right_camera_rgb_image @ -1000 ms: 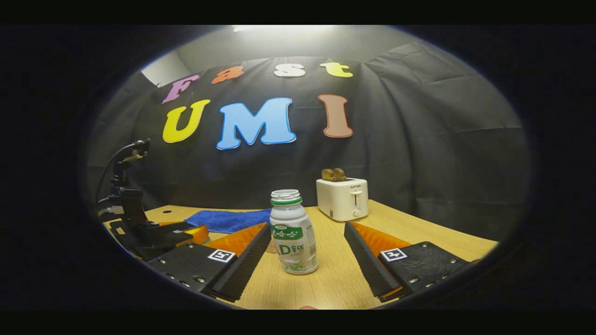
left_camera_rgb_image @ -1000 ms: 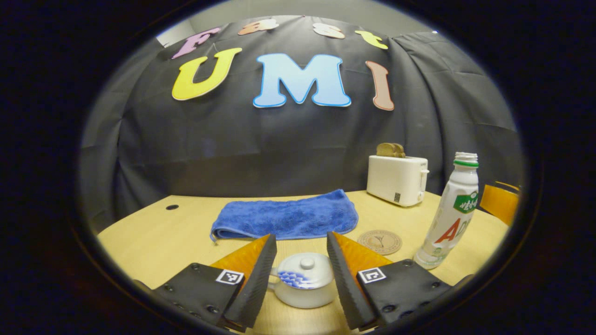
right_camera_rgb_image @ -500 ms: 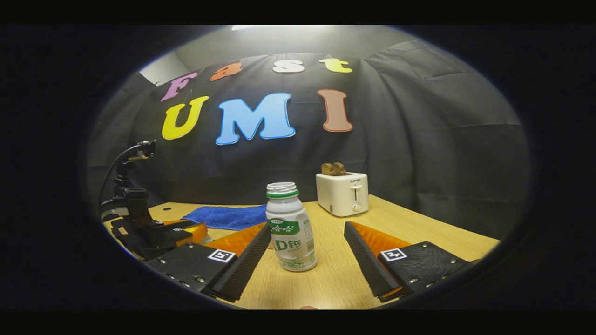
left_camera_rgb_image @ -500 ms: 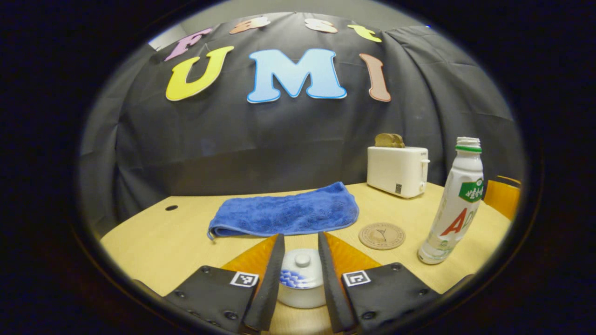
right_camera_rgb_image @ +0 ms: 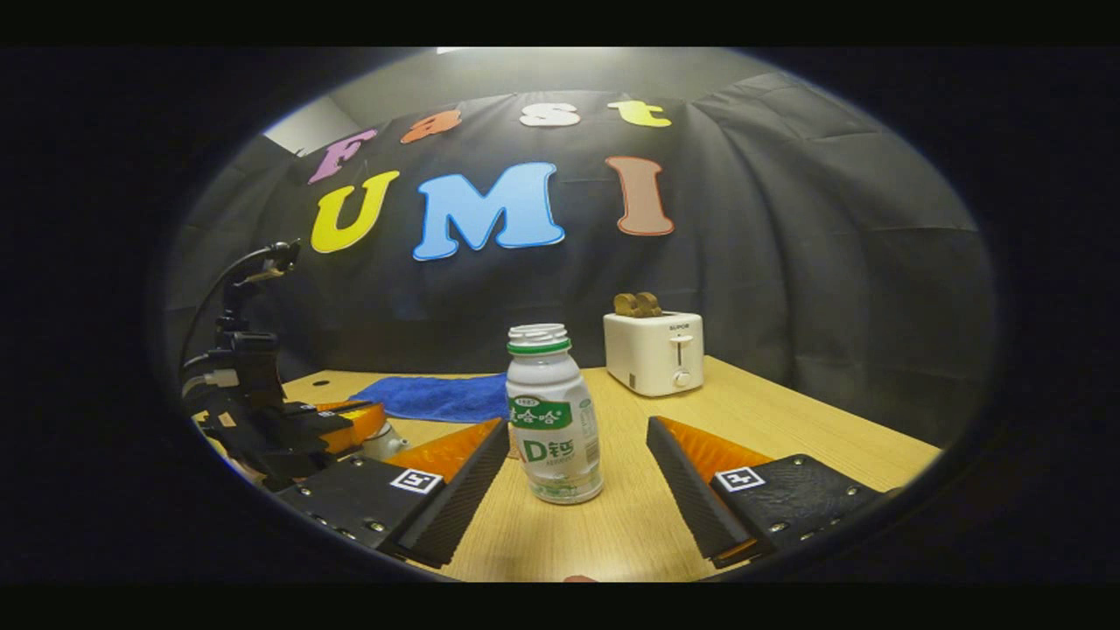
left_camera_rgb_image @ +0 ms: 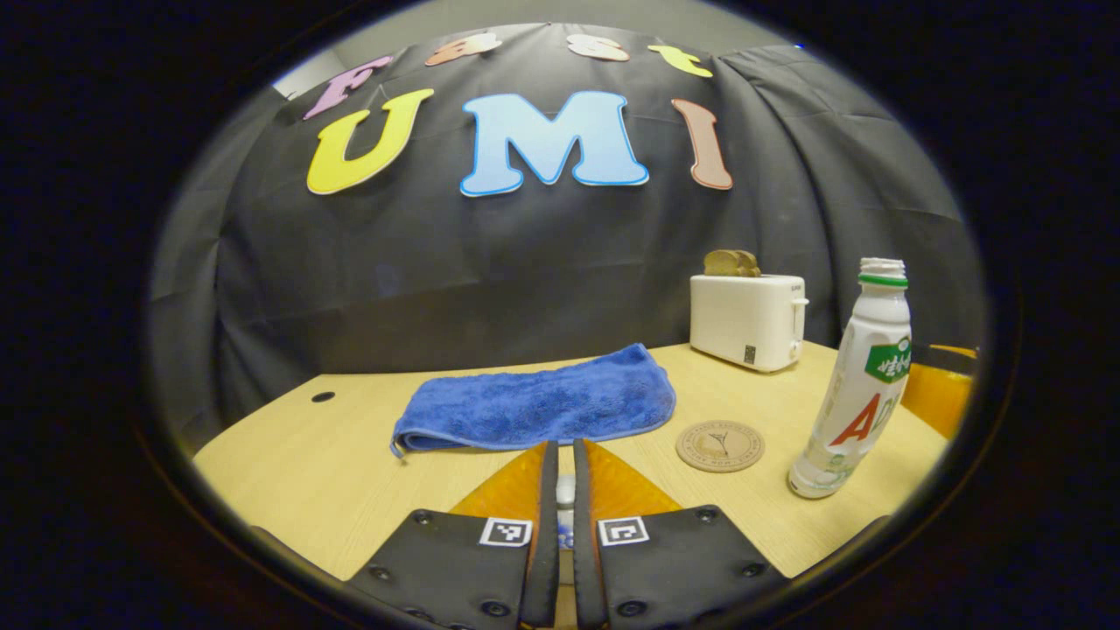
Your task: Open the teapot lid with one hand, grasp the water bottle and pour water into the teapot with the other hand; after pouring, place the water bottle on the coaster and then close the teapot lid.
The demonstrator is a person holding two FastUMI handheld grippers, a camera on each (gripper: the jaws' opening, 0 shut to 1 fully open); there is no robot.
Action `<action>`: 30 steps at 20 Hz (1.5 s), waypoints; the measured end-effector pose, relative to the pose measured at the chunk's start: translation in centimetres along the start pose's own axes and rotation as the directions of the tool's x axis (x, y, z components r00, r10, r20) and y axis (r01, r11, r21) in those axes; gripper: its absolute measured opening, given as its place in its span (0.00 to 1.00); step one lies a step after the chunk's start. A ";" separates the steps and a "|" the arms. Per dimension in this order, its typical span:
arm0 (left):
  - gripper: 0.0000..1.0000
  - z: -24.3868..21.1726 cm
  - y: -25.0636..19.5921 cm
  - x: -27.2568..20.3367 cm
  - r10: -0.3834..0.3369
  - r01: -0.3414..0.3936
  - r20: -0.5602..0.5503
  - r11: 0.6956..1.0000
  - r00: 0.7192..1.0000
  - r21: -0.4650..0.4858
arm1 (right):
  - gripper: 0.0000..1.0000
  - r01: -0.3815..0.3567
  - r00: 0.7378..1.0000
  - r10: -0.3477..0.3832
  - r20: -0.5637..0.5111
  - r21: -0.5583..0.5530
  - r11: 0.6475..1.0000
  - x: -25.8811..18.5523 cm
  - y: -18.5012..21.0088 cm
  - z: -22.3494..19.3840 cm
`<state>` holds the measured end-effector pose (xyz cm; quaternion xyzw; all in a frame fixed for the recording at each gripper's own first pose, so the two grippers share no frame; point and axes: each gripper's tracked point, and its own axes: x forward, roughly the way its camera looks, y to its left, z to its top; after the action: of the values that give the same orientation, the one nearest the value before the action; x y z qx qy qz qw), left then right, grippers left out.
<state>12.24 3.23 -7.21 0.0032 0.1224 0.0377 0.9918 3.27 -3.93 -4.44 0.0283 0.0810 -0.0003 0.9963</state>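
We note the main change first: the left gripper [left_camera_rgb_image: 565, 525] has closed from a wide stance astride the teapot to a narrow slot, and its fingers now clamp the knob of the teapot lid [left_camera_rgb_image: 565, 492], of which a pale sliver shows between them. In the right gripper view the left gripper [right_camera_rgb_image: 337, 429] sits low at the left, directly over the teapot [right_camera_rgb_image: 385, 444], whose white body shows just below it. We judge that the lid grasp is made and that lifting the lid is the step in hand; nothing shows the lid off its seat yet.

The right gripper [right_camera_rgb_image: 577, 477] has changed little. Its fingers stand well apart, one on each side of the water bottle [right_camera_rgb_image: 553, 416], and neither touches it. We judge that it is staged for the grasp, not yet committed.

The table [left_camera_rgb_image: 306, 455] carries the blue towel [left_camera_rgb_image: 538, 407] behind the teapot and the toaster [left_camera_rgb_image: 746, 319] at the rear. The water bottle [left_camera_rgb_image: 862, 385] stands upright and uncapped, a white body with a green neck ring and a printed label. The coaster [left_camera_rgb_image: 719, 445] lies flat, round and bare, between the teapot and the bottle.
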 end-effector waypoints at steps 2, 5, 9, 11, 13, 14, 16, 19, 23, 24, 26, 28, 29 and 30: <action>0.13 0.4 0.4 0.0 -0.013 0.013 0.000 0.998 1.000 -0.055 | 0.98 -0.007 1.000 0.007 -0.009 -0.012 1.000 0.5 0.1 -0.3; 0.17 1.2 0.8 -0.4 -0.036 0.036 0.003 0.990 0.999 -0.137 | 0.98 -0.021 0.999 0.020 -0.026 -0.024 0.999 1.2 0.3 -0.9; 0.17 3.0 2.3 -1.6 -0.044 0.048 0.023 0.978 0.999 -0.203 | 0.98 -0.032 0.999 0.031 -0.043 -0.019 0.999 2.2 0.4 -1.6; 0.17 3.8 3.4 -2.4 -0.035 0.043 0.037 0.976 0.999 -0.216 | 0.98 -0.037 0.998 0.036 -0.054 -0.016 0.999 2.7 0.5 -1.9; 0.17 4.4 4.7 -3.1 -0.021 0.032 0.051 0.975 0.998 -0.221 | 0.98 -0.043 0.997 0.041 -0.059 -0.019 0.999 3.1 0.8 -2.1; 0.17 4.7 5.3 -3.4 -0.013 0.025 0.054 0.975 0.998 -0.221 | 0.98 -0.045 0.997 0.044 -0.062 -0.022 0.999 3.3 0.9 -2.2; 0.17 4.7 6.7 -3.8 0.005 0.007 0.057 0.975 0.998 -0.221 | 0.98 -0.051 0.996 0.048 -0.072 -0.029 0.998 3.8 1.2 -2.5; 0.17 4.4 8.3 -4.5 0.026 -0.013 0.052 0.973 0.998 -0.228 | 0.98 -0.056 0.995 0.053 -0.087 -0.033 0.998 4.3 1.6 -3.0; 0.14 3.3 9.5 -5.3 0.041 -0.032 0.036 0.971 0.998 -0.236 | 0.98 -0.055 0.992 0.051 -0.119 -0.029 0.998 5.0 1.9 -4.0; 0.17 3.1 9.7 -5.4 0.042 -0.032 0.033 0.971 0.999 -0.237 | 0.96 -0.053 0.991 0.049 -0.122 -0.029 0.998 5.1 1.8 -4.0; 0.14 2.9 9.8 -5.7 0.040 -0.031 0.033 0.970 0.999 -0.241 | 0.92 -0.045 0.991 0.040 -0.127 -0.036 0.998 5.2 1.7 -4.0; 0.14 2.6 9.8 -6.0 0.038 -0.029 0.035 0.970 0.999 -0.241 | 0.81 -0.042 0.990 0.035 -0.133 -0.051 0.998 5.3 1.8 -4.0; 0.14 2.6 9.8 -6.2 0.037 -0.027 0.037 0.971 0.999 -0.239 | 0.81 -0.041 0.990 0.032 -0.136 -0.061 0.997 5.4 1.8 -4.2; 0.10 2.3 9.8 -6.3 0.038 -0.027 0.039 0.972 0.999 -0.234 | 0.81 -0.040 0.990 0.031 -0.136 -0.068 0.997 5.4 1.9 -4.0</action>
<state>6.03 12.52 -3.26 -0.1107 0.0954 0.0680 0.9869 7.96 -1.78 -9.18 -0.0053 0.1474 0.0220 0.9888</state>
